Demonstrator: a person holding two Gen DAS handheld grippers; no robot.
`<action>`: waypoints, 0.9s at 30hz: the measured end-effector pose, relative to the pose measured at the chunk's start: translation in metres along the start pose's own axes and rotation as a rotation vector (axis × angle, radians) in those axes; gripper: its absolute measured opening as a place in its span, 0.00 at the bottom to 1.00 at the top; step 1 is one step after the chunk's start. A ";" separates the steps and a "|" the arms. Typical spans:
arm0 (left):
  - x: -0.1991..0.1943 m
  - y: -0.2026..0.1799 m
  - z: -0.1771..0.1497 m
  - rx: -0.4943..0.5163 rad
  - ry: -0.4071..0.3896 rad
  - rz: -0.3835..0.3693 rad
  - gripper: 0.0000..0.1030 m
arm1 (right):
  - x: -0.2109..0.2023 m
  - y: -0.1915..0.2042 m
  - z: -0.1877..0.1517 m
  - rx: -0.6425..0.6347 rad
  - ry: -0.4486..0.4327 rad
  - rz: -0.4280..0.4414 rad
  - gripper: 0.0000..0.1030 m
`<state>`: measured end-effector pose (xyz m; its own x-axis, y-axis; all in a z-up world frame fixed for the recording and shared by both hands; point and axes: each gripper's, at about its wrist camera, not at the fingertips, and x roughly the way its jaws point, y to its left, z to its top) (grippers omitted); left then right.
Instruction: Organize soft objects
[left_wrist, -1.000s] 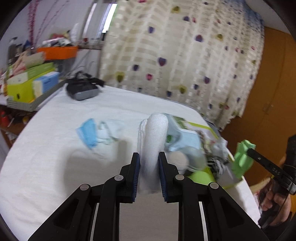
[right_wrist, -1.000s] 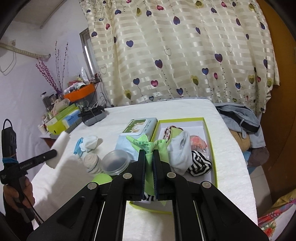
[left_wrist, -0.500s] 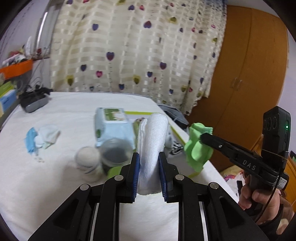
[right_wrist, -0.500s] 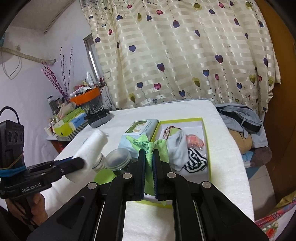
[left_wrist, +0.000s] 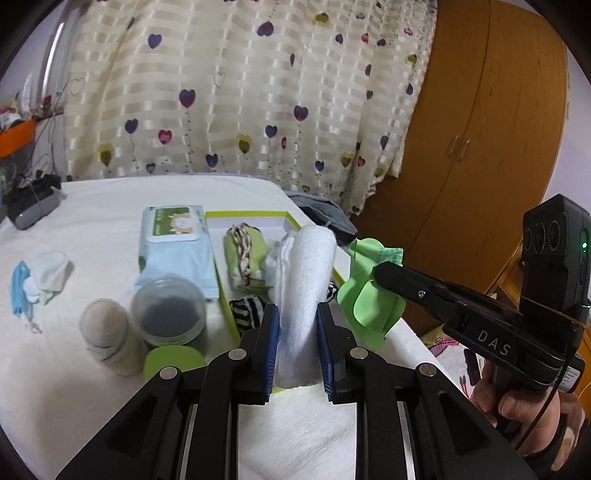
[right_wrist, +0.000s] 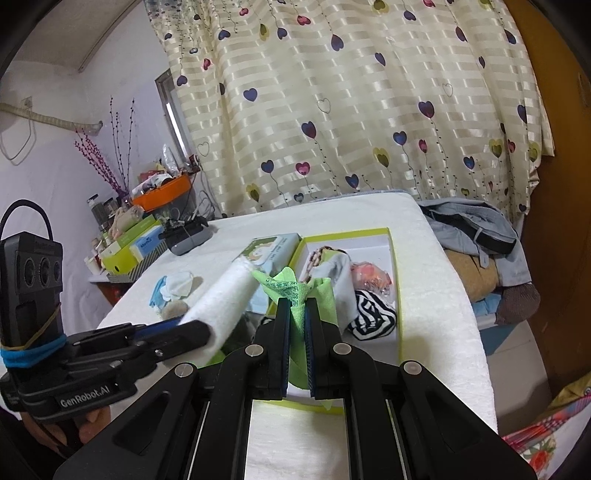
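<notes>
Partly done: socks already lie in the box (right_wrist: 392, 254); left claw (left_wrist: 295, 343) grips a white towel (left_wrist: 306, 273), right claw (right_wrist: 297, 347) pinches a green cloth (right_wrist: 291, 295), both unplaced.

- Soft, even indoor light; the curtain (right_wrist: 369, 110) beyond the grippers glows faintly.
- Shadows under objects are weak.
- Fisheye bending and dark vignetting at every corner.
- Both views sharp, no motion blur.
</notes>
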<state>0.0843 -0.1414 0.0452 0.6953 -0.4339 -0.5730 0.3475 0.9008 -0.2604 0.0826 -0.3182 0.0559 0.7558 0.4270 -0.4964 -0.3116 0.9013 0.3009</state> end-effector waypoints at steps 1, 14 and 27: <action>0.004 -0.001 0.000 -0.002 0.006 -0.001 0.18 | 0.000 -0.001 0.000 0.001 0.001 -0.001 0.07; 0.036 -0.002 0.001 -0.005 0.055 0.015 0.18 | 0.021 -0.018 -0.003 0.032 0.049 -0.001 0.07; 0.009 0.029 0.012 -0.064 -0.024 0.057 0.18 | 0.058 -0.024 -0.008 0.030 0.128 -0.073 0.08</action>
<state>0.1078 -0.1188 0.0417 0.7282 -0.3812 -0.5696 0.2662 0.9231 -0.2775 0.1297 -0.3141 0.0135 0.6956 0.3682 -0.6169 -0.2399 0.9284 0.2837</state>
